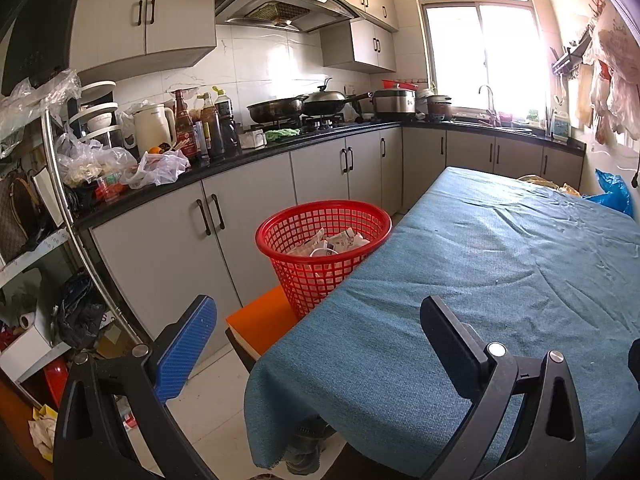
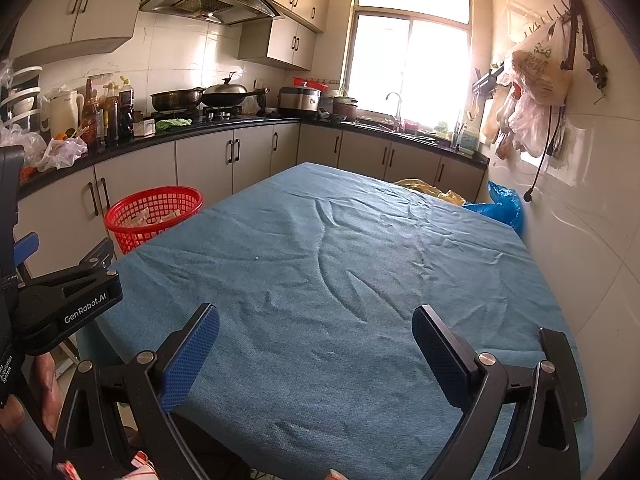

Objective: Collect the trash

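Observation:
A red mesh basket [image 1: 324, 252] holding crumpled white paper trash [image 1: 334, 242] stands on an orange stool [image 1: 260, 324] at the left side of the table. The same basket [image 2: 154, 216] shows at the left in the right wrist view. My left gripper [image 1: 320, 308] hangs open over the table's near left corner, nothing between its fingers. My right gripper [image 2: 316, 316] is open above the blue tablecloth [image 2: 340, 264], also holding nothing. The left gripper's body [image 2: 68, 300] and a hand [image 2: 48, 384] appear at the left edge of the right wrist view.
A black counter [image 1: 248, 156] with bottles, a kettle, plastic bags, pans and a cooker runs along the left and back walls. A sink [image 2: 394, 124] sits under the window. Yellow and blue bags [image 2: 500, 200] lie past the table's far right corner. A shelf [image 1: 36, 240] stands left.

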### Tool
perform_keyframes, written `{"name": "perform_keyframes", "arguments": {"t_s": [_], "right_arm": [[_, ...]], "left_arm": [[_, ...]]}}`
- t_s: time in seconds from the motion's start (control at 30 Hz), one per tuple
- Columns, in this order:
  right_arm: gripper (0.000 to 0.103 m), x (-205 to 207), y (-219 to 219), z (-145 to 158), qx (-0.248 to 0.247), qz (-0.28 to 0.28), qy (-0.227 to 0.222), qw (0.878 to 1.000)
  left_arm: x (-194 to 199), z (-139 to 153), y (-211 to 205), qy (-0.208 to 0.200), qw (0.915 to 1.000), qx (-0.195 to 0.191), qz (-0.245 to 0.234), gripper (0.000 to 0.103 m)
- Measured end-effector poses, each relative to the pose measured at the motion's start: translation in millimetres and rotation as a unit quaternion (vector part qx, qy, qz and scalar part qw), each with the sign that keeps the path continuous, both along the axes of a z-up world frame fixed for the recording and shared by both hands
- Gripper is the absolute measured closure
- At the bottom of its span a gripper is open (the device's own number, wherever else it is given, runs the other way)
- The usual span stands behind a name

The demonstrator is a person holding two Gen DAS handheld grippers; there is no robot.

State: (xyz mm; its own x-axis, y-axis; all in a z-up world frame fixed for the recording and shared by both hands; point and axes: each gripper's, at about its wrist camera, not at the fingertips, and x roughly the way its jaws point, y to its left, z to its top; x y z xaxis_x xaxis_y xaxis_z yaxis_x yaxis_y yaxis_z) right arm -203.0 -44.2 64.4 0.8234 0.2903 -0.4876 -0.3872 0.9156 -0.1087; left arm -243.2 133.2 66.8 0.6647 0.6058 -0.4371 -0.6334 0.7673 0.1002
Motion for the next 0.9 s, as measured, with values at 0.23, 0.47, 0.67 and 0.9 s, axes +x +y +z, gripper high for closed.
{"name": "perform_keyframes", "arguments": {"t_s": [0.23, 0.47, 0.67, 0.9], "right_arm": [[0.004, 0.4, 0.2, -2.0, -0.001, 0.002, 0.002, 1.0], [0.004, 0.3, 0.4, -2.0, -0.001, 0.002, 0.001, 1.0], [0.004, 0.6, 0.4, -1.3, -0.001, 0.002, 0.001, 1.0], [0.004, 0.9, 1.4, -2.1, -0.002, 0.001, 0.003, 1.0]], "left_arm": [[1.3, -0.4, 0.2, 0.002, 1.0, 0.0, -0.002, 0.002], [1.5, -0.4, 0.6, 0.002, 1.0, 0.0, -0.002, 0.002], [1.7, -0.4, 0.3, 0.002, 1.0, 0.0, -0.002, 0.002], [1.7, -0.7, 0.5, 0.003, 1.0, 0.001, -0.001, 0.002]]}}
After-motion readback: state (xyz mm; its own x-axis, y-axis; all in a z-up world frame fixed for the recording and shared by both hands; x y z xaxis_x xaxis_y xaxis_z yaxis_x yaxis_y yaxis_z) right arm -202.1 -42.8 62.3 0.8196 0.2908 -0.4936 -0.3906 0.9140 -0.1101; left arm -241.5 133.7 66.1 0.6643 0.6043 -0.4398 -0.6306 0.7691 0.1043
